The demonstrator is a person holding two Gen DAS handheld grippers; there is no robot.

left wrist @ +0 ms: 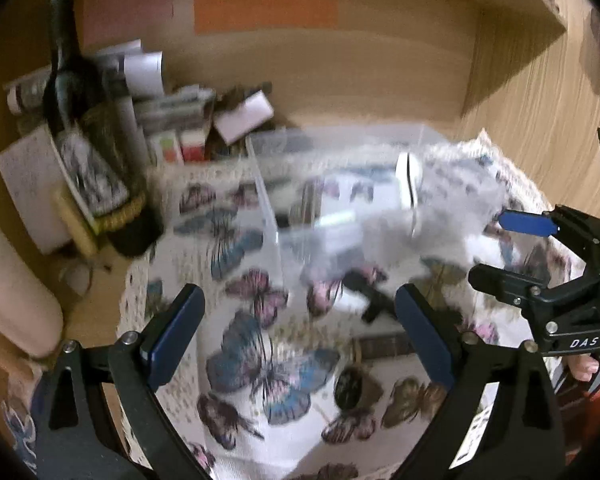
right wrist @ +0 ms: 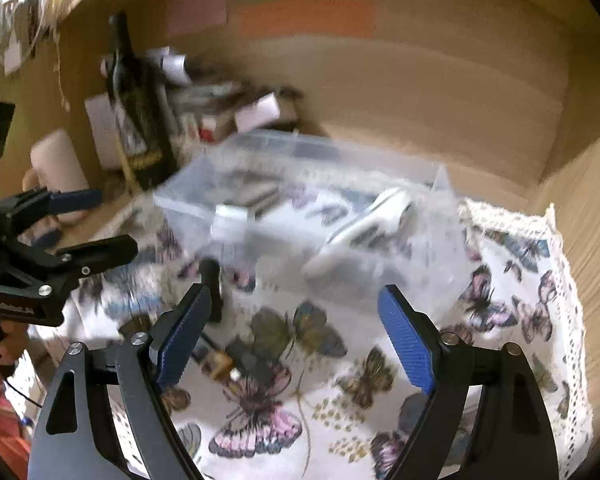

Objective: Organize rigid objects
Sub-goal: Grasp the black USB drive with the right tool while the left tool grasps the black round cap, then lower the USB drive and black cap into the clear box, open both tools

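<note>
**Between my two grippers, loose pieces short of the clear bin**

Ahead of both sets of fingers stands the clear plastic bin (right wrist: 300, 200) on the butterfly cloth (right wrist: 512, 312), already holding a white oblong item (right wrist: 364, 220). My right gripper (right wrist: 296, 332) is spread wide and holds nothing; so is my left gripper (left wrist: 300, 328). A dark stubby object (right wrist: 212, 280) lies just beside my right gripper's left finger, its long axis pointing roughly toward the bin. I judge the right hand nearer; blur hides what the object is.
</note>
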